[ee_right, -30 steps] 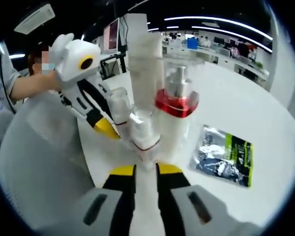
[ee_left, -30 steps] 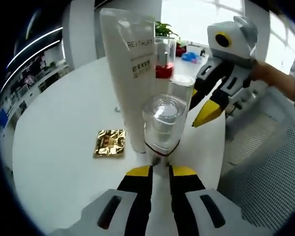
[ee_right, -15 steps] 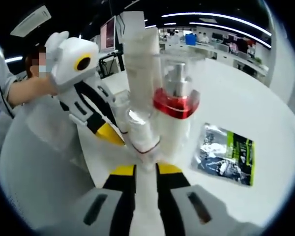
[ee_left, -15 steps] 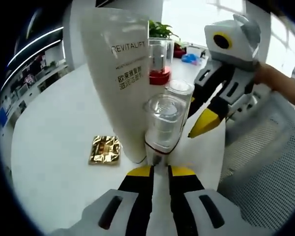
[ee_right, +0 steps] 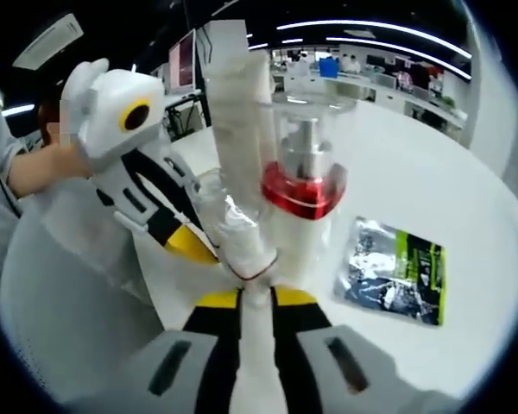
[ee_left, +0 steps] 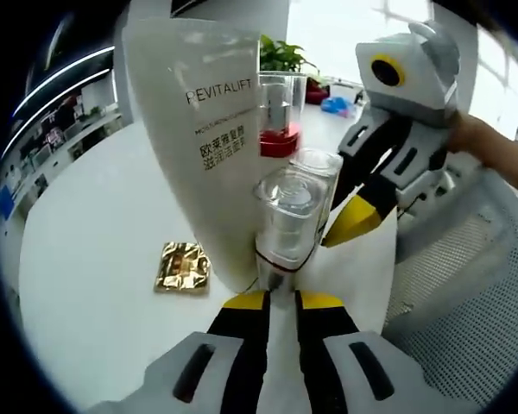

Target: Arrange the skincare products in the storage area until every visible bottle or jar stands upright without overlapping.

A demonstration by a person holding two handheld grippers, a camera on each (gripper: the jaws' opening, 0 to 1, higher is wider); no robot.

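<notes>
On the white worktop four skincare items stand upright, clustered close together. The left tongs grip the base of a clear-capped bottle. Just at its 10 o'clock stands a tall white tube. The right tongs grip another clear-capped bottle, beside a red-collared pump bottle. A gold sachet lies flat at 9 o'clock.

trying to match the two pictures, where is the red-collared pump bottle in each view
Left gripper view: the red-collared pump bottle stands upper centre, behind the tall white tube.
Right gripper view: it stands at centre, just above the jaws, right of the tube.
Shared landmark: the tall white tube.
</notes>
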